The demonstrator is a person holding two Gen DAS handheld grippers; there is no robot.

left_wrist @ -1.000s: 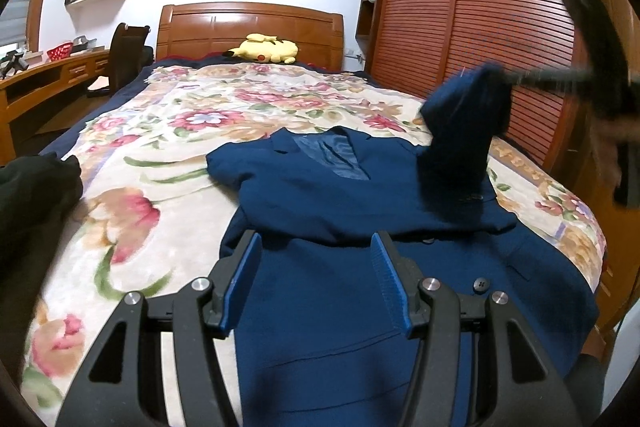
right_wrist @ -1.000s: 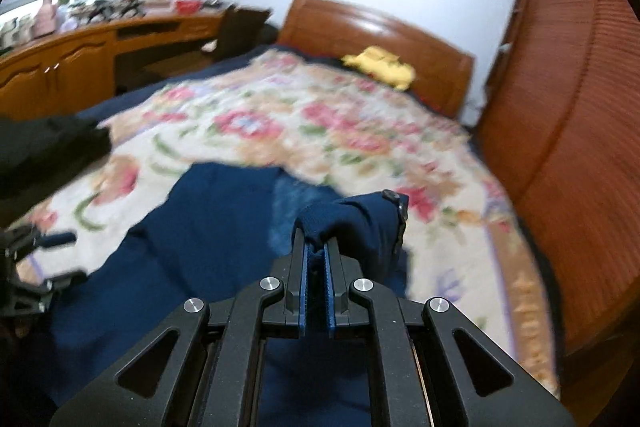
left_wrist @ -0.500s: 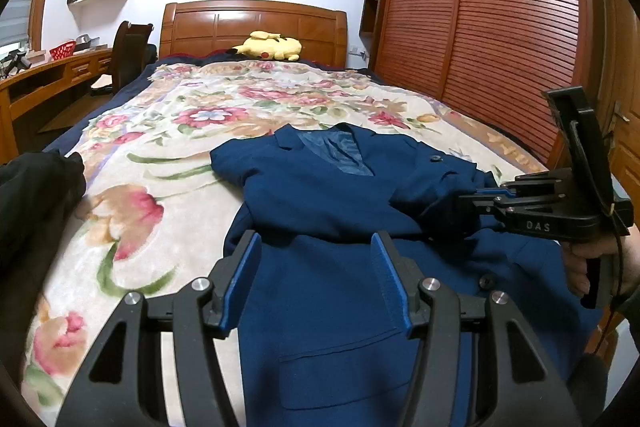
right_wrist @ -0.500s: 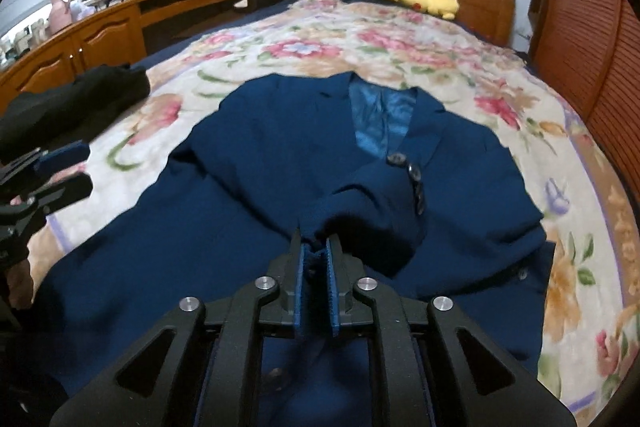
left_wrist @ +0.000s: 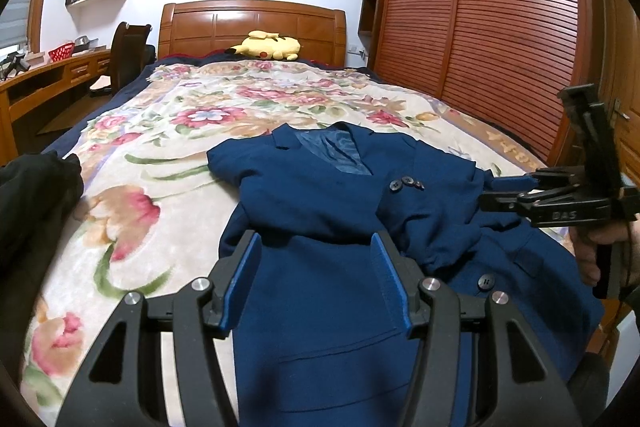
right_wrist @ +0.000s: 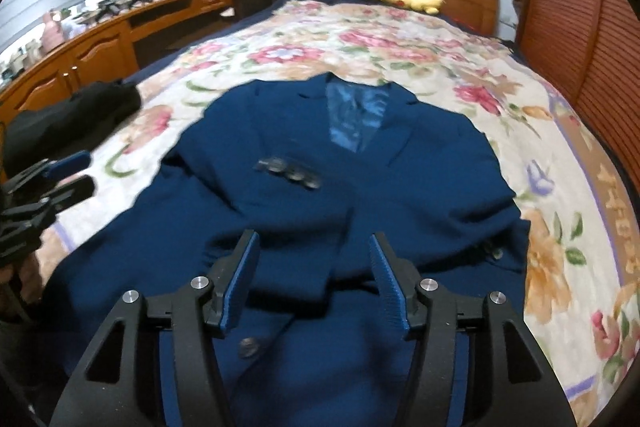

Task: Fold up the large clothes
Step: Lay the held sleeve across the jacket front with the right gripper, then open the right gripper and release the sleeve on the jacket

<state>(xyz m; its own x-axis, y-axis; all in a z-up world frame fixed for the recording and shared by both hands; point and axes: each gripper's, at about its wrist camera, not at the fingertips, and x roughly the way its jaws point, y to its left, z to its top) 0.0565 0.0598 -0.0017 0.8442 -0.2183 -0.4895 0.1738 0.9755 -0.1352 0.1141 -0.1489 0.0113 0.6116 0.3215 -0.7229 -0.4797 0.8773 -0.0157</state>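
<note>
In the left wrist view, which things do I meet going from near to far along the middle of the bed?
Left gripper → blue jacket → floral bedspread → yellow plush toy → wooden headboard.

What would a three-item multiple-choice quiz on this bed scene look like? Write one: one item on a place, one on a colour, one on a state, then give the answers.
1. Where does the yellow plush toy lie?
A. by the headboard
B. on the jacket
C. on the desk

2. What colour is the jacket?
A. red
B. dark blue
C. white

3. How does the right gripper stand?
A. shut on a sleeve
B. open, holding nothing
C. shut on a button

Answers:
1 A: the plush toy lies at the far end of the bed against the headboard.
2 B: the jacket spread on the flowered blanket is dark blue.
3 B: the right gripper has just been opening; its pads stand apart above the folded sleeve.
</note>
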